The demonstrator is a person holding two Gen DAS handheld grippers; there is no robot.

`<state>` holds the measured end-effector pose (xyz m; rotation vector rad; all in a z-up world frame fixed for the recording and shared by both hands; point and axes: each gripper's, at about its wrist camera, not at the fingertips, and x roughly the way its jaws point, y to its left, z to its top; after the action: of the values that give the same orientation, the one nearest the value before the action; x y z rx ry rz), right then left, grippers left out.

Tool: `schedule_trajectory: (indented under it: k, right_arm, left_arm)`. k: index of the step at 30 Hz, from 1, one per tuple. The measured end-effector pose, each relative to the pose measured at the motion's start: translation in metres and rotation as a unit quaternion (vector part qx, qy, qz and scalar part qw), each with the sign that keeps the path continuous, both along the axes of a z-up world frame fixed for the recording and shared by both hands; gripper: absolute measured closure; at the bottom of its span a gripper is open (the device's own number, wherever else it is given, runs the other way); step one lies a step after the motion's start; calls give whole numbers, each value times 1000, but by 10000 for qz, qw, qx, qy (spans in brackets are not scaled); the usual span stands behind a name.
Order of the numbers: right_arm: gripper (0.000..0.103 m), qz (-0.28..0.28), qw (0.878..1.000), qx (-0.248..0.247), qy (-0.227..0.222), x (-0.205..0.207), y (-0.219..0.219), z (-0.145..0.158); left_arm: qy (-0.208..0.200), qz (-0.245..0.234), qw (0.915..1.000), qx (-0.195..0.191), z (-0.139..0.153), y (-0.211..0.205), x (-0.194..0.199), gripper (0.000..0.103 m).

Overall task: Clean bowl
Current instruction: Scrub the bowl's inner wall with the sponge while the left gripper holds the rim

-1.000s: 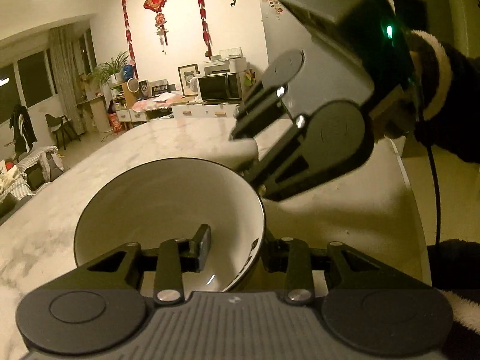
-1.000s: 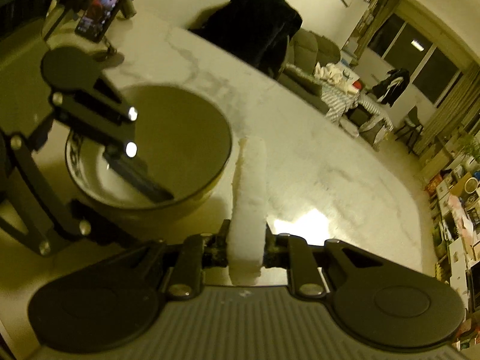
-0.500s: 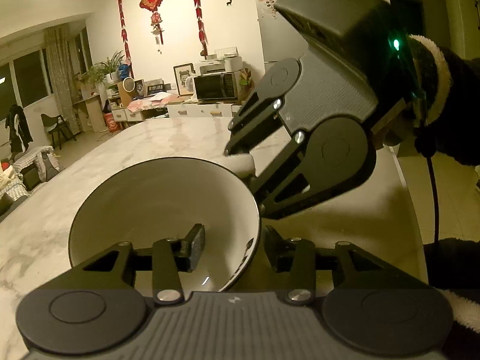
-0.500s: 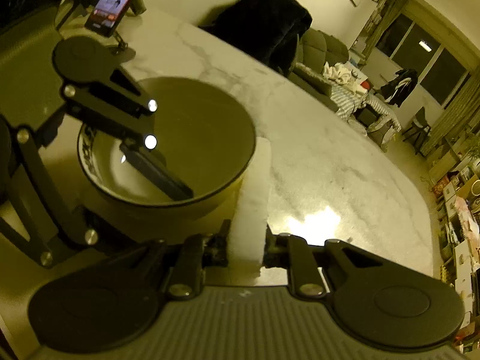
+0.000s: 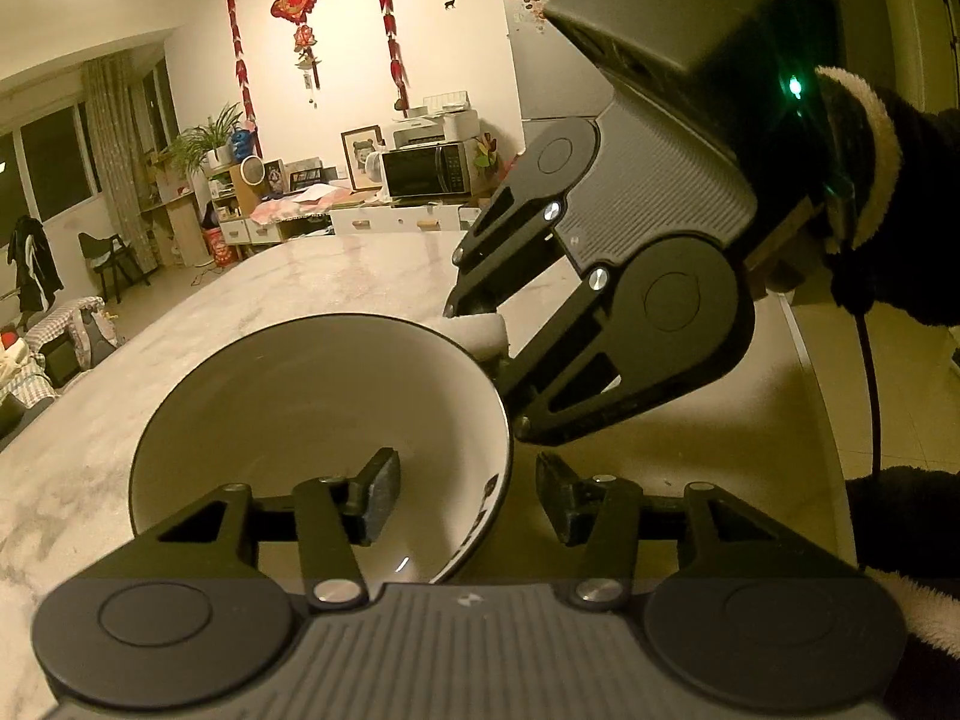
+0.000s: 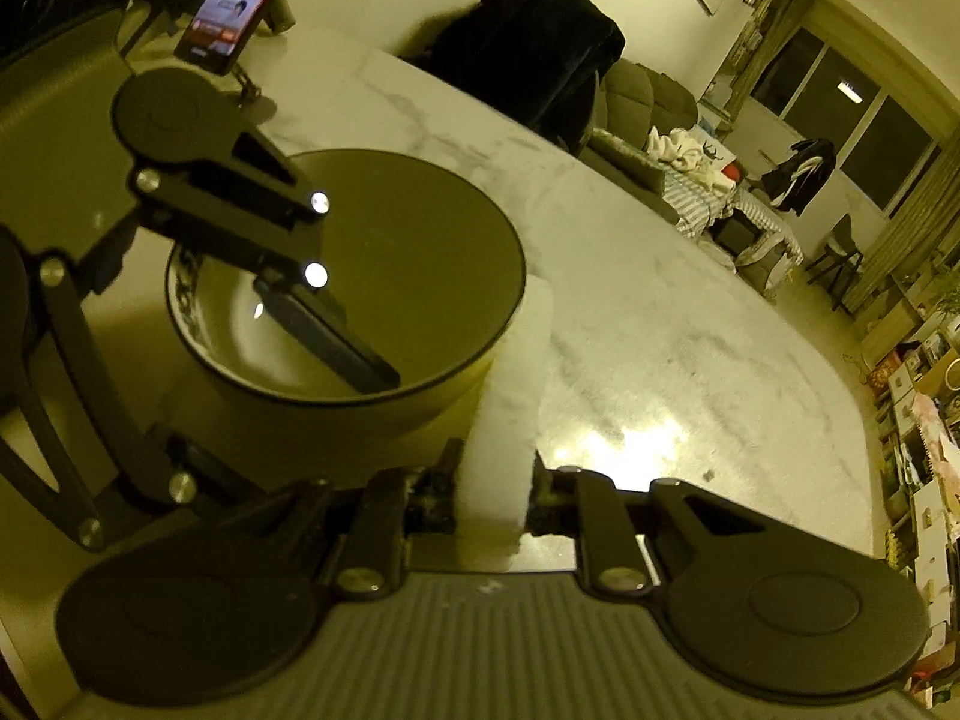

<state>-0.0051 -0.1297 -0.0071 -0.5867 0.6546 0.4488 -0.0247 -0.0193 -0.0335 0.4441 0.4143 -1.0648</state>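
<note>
Both hand-held grippers are working over the marble table [image 5: 336, 276]: I am straddling the bowl [image 5: 312, 408] wall with my left hand-held gripper [image 5: 468, 498], fingers apart, while my right hand-held gripper [image 6: 492, 480] is squeezing a white sponge [image 6: 516, 396] against the bowl's outer rim.

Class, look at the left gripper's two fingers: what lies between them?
The near wall of the bowl. In the left wrist view, one of the left gripper fingers sits inside the bowl, the other outside.
</note>
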Motion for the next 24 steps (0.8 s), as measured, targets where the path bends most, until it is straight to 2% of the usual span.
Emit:
schedule_trajectory:
  k: [14, 18, 19, 21, 24]
  right_arm:
    - [84, -159, 9998, -56, -82, 1, -1, 5]
    - [84, -210, 9997, -74, -102, 1, -2, 6]
    - [84, -223, 9997, -78, -107, 1, -2, 6]
    - [84, -248, 9996, -87, -117, 1, -2, 7]
    - [84, -286, 9995, -100, -132, 1, -3, 8]
  left_arm:
    - [-42, -14, 10000, 49, 0, 3, 1, 46]
    - [-305, 31, 9993, 196, -1, 0, 4, 47]
    - [-373, 42, 9990, 234, -2, -1, 5, 49]
    - [-475, 9, 9986, 226, -2, -2, 8, 66]
    - [-504, -107, 9986, 126, -1, -2, 16, 68]
